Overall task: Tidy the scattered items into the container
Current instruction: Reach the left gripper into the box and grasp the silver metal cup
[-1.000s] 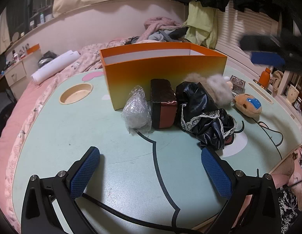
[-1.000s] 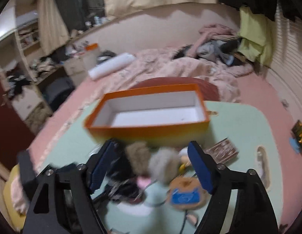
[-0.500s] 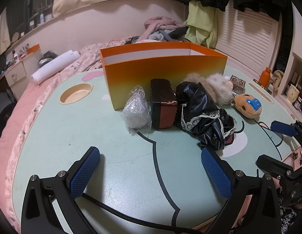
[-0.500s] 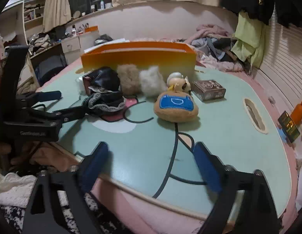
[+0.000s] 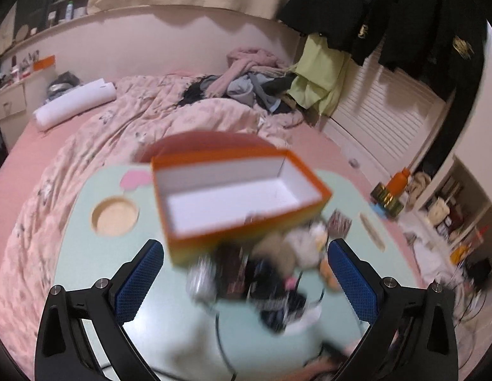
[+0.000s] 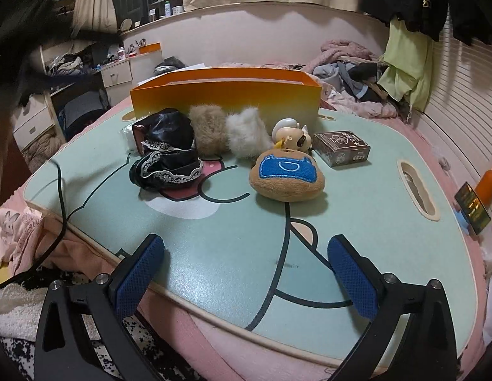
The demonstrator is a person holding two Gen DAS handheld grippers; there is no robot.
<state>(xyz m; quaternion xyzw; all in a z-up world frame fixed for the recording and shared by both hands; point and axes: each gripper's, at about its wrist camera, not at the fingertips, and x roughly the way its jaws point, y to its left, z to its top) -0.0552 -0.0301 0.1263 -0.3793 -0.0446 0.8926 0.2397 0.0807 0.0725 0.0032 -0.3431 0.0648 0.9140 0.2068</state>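
So, a mint-green lap table (image 6: 233, 254) with a cartoon print is seen laid over a pink bed (image 6: 350, 50), and all task items are gathered on it. At its far side an orange box (image 6: 226, 95) with a white inside is stood, long side toward the right wrist camera; in the blurred left wrist view the same box (image 5: 239, 197) is seen from above and nothing can be made out inside it.

In front of the box a row of scattered things is lined up. A black lace-trimmed garment (image 6: 166, 155) is bunched at the left, with a tan fur ball (image 6: 209, 130) just beside it and a white fur ball (image 6: 246, 133) touching that one. A brown plush with a blue patch (image 6: 287, 177) is lying nearer the camera, a small pale figure (image 6: 291, 135) is set behind it, and a dark card box (image 6: 341, 147) is placed flat to the right, apart from the plush.

The right gripper (image 6: 246, 273) is held low over the near table edge; its jaws are opening, spread very wide, nothing is between the blue pads (image 6: 138, 279) and nothing is touched.

The left gripper (image 5: 246, 281) is held above the blurred pile, jaws spread wide and released; no item is gripped, and contact with anything is not seen.
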